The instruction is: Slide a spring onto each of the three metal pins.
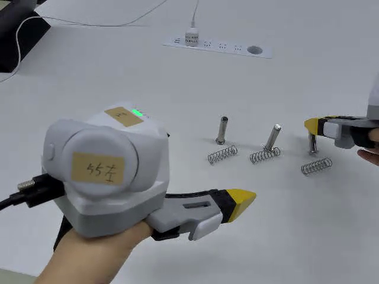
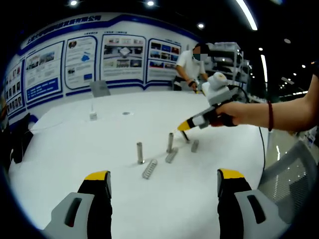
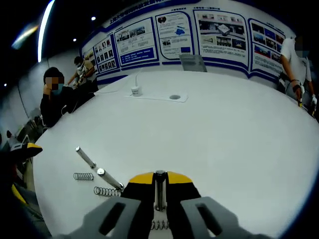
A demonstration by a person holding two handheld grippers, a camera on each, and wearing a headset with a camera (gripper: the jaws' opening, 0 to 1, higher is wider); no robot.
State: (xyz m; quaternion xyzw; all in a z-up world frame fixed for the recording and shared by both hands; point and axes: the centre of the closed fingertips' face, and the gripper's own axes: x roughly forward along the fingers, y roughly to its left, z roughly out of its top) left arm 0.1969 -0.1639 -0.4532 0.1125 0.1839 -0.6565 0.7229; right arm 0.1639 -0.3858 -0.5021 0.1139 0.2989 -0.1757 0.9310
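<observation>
the left hand [image 1: 89, 254] comes in from below, palm under the boxy grey-white body of the left gripper [image 1: 241, 200], holding it roughly level and pointed to the right across the bench [image 1: 118, 77]. a paper label sits on its rounded back and a small green light glows on top. in the left gripper view its jaws stand wide apart, grey plastic with yellow tips, holding nothing, aimed at the parts from well back.

the right gripper [image 1: 312, 126] reaches in from the right edge, held by the right hand [image 2: 232, 113], forearm stretched out with a dark band at the wrist. its yellow-tipped jaws are closed on the right pin [image 3: 159, 191], gripping it near the top, while the pin stands upright on the bench.

the 3 pins are short, shiny metal cylinders in a row. the left pin [image 1: 222, 130] stands upright; the middle pin [image 1: 273, 137] looks tilted. each has a thin coiled wire spring lying on its side just in front: the left spring [image 1: 222, 154], the middle spring [image 1: 265, 155] and the right spring [image 1: 316, 166]. no spring is on a pin.

the bench is smooth, matte white. a flat white power strip [image 1: 219, 45] lies at the far side with a white plug in it.
</observation>
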